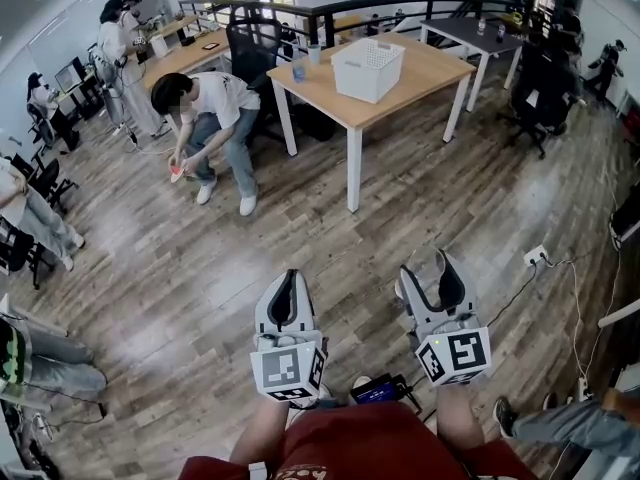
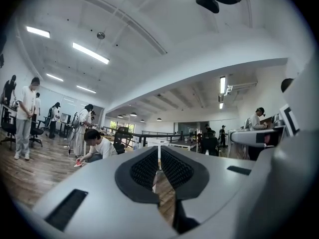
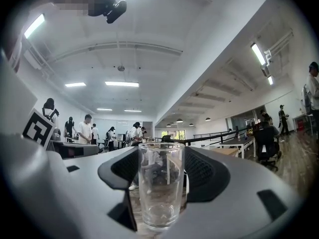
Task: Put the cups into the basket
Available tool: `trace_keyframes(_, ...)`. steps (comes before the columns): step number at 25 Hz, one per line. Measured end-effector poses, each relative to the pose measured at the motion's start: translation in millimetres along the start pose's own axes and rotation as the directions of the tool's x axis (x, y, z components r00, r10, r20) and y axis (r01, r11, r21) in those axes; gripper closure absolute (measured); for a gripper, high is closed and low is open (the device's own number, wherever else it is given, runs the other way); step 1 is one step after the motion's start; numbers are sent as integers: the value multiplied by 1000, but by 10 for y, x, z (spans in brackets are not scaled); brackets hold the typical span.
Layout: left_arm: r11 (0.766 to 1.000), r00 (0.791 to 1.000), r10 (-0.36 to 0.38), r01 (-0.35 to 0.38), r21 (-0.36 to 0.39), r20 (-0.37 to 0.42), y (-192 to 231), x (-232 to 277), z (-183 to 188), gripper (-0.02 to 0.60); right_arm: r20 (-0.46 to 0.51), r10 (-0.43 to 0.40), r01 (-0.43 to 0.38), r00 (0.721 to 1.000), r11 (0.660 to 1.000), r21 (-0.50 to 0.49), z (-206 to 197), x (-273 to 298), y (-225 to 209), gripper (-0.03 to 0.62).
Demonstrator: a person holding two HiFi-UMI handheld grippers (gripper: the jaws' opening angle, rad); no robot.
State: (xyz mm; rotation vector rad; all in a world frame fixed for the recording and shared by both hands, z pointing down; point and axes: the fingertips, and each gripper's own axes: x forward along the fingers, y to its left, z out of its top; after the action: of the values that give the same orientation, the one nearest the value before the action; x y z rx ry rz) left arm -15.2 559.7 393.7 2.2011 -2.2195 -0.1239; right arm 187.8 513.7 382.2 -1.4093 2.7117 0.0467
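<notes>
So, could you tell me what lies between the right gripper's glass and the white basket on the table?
Only bare wooden floor, in the head view: nothing stands between the right gripper, shut on the glass, and the basket on the table.

Clear glass cup point(image 3: 160, 185): tall, straight-sided, empty, upright. It sits btwn the black pads of the right tool point(image 3: 160, 156), both pads touching its sides, rim about level w/ the pad tops. White slotted plastic basket point(image 1: 367, 68): rectangular, open-topped, upright on a pale wooden surface point(image 1: 420, 73) across the room, nr the surface's middle. Small blue cup point(image 1: 298, 71): upright on the same surface, left of the basket nr the edge, not touching it, well apart from the held cup.
</notes>
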Motion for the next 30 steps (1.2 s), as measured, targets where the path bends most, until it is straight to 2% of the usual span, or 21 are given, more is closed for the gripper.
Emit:
trace_keyframes(17,1000,1000,7,-7,13,-7,-612,336,-93,560,-7,13,-13,1000,999,37,-90,-28,-655,312)
trace_keyframes(30,1000,1000,-9,9,7,-2,-458,740,-159,560,-7,21,-21,1000,1000,17,-151,417,-717,312)
